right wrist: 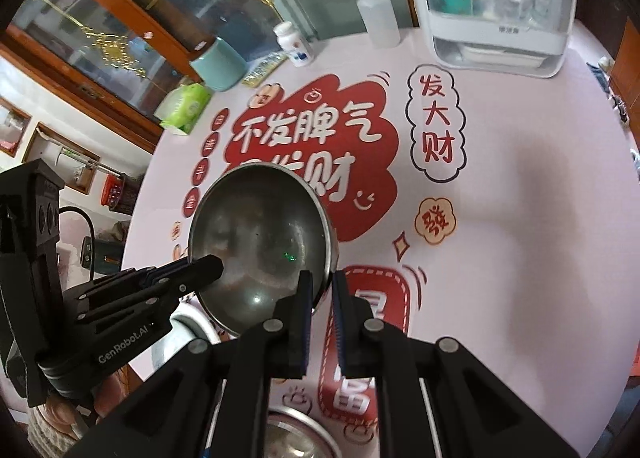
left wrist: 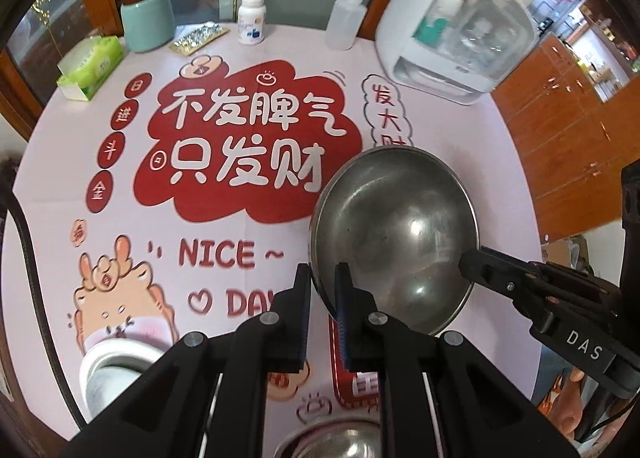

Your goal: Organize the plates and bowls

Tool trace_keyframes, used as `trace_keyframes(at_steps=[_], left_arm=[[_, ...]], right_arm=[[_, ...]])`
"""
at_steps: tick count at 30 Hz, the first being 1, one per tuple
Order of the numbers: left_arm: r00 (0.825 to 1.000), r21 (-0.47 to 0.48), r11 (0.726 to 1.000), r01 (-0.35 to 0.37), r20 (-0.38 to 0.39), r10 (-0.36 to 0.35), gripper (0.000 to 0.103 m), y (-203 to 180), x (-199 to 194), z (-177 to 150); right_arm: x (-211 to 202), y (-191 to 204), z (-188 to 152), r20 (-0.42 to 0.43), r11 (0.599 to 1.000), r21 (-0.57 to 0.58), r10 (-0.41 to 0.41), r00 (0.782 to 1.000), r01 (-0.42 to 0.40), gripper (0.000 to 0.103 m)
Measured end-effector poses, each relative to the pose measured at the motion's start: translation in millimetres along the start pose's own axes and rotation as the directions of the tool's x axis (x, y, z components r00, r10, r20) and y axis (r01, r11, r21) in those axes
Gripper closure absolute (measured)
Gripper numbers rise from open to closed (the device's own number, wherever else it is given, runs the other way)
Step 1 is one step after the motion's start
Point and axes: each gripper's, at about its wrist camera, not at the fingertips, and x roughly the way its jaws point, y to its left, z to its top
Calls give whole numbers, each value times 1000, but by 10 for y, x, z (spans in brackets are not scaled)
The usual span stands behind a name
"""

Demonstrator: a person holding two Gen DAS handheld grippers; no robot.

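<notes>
left wrist: left tool [left wrist: 323,278] clamped on near-left rim of steel bowl [left wrist: 394,234], held tilted above tabletop [left wrist: 280,46], right tool [left wrist: 472,258] pinching far edge | right wrist: right tool [right wrist: 320,286] clamped on bowl [right wrist: 260,242] rim; two-sided grip likely steadies it for stacking onto lower bowl [right wrist: 294,438]

We see a steel bowl [left wrist: 394,236], its polished metal scuffed dull in patches yet throwing bright glints. The left gripper [left wrist: 323,300] and right gripper [right wrist: 321,308] look like matt black plastic, with ribbed blue pads [left wrist: 342,322] and shiny metal pins. The tablecloth [left wrist: 248,226] is smooth with a faint sheen. At the far right a dish cabinet [left wrist: 452,30] shows glossy white plastic with a clear cover; at the near left sits a glazed white bowl [left wrist: 108,358].
</notes>
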Motion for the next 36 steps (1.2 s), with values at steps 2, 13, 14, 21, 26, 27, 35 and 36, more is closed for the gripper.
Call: trace_keyframes(at_steps=[2, 13, 14, 21, 26, 27, 35, 36], left_arm=[[1000, 14, 1000, 4, 10, -4, 93, -22, -166, -112], [1000, 111, 994, 15, 19, -18, 92, -123, -738, -845], [1000, 116, 993, 21, 12, -23, 92, -118, -754, -926], [998, 124, 991, 57, -41, -52, 91, -53, -694, -1404], [996, 146, 988, 57, -77, -46, 91, -33, -565, -1713], [996, 147, 988, 57, -83, -45, 91, -25, -537, -1773], [989, 139, 988, 64, -141, -44, 90, 35, -289, -2114], [988, 138, 988, 63, -149, -42, 90, 41, -253, -2150]], right_arm=[[-147, 90, -127, 16, 1000, -6, 0, 1000, 0, 93], [-573, 389, -885, 48, 1000, -21, -14, 999, 15, 93], [-590, 403, -958, 48, 1000, -19, -16, 999, 17, 93], [-593, 458, -1416, 33, 999, -14, -33, 999, 34, 93], [-486, 449, -1731, 6, 999, -4, -51, 999, 51, 93], [-450, 436, -1789, -4, 999, 0, -52, 999, 52, 93], [-211, 360, -2108, -58, 997, 23, -74, 996, 75, 94], [-184, 351, -2142, -64, 996, 24, -78, 995, 80, 94]])
